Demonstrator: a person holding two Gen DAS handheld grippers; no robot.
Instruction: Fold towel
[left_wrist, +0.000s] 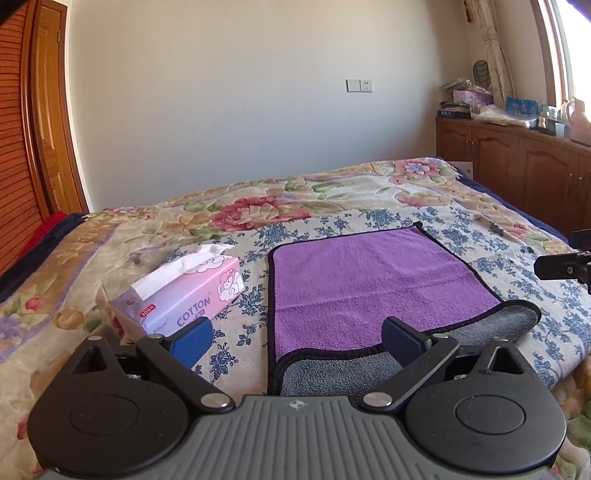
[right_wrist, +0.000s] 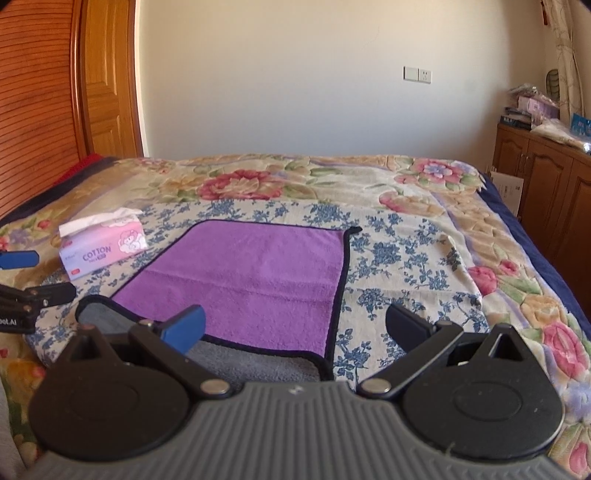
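A purple towel with a dark bound edge lies spread flat on the bed, on the blue-flowered cloth. Its near edge is turned over onto itself, showing a grey underside in a band along the near side. The far corners lie flat and the far right corner ends in a small point. The nearest edge is hidden, so its lie is uncertain.

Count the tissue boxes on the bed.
1. The pink tissue box lies on the bed, left of the purple towel, apart from it. None other shows; the bed's near edge is hidden.
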